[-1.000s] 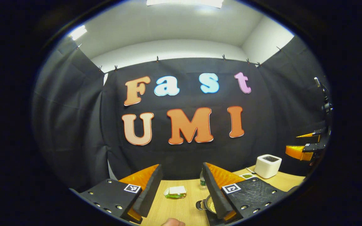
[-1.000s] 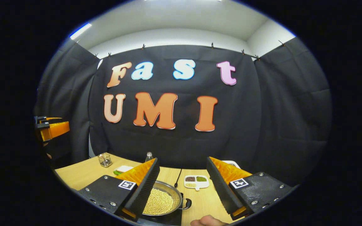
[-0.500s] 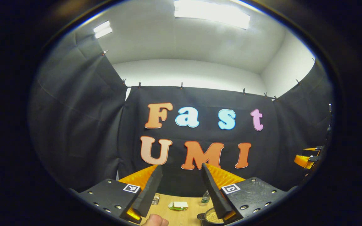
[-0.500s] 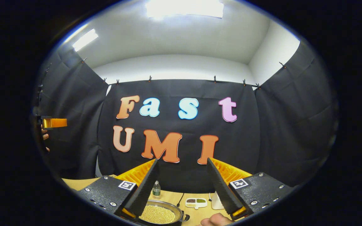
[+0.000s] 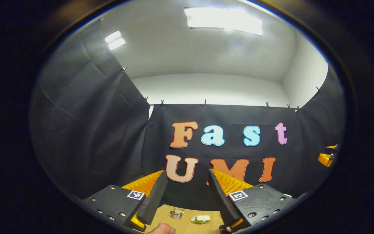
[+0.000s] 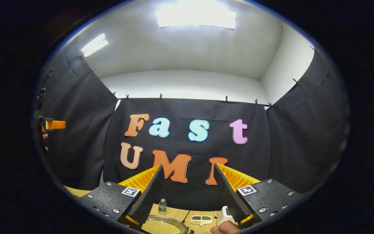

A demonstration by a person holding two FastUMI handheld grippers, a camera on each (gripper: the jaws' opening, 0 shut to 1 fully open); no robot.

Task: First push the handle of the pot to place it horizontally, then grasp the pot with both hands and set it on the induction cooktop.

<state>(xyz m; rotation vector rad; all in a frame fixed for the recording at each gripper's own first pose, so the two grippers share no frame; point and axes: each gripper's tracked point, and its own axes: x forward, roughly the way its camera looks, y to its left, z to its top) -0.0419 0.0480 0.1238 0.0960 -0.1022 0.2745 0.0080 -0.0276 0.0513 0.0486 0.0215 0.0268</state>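
Both pairs of tongs are pointing up at the booth's wall, held high over the table. The left tongs are standing released, gripping nothing; the right tongs are likewise spread and empty. The pot, filled with pale beans, is sitting low between the right tongs' fingers, well below them, on a dark surface that is probably the induction cooktop. Judging by that, placing is looking done, with little left.

Black screwed gripper mounts; square tags
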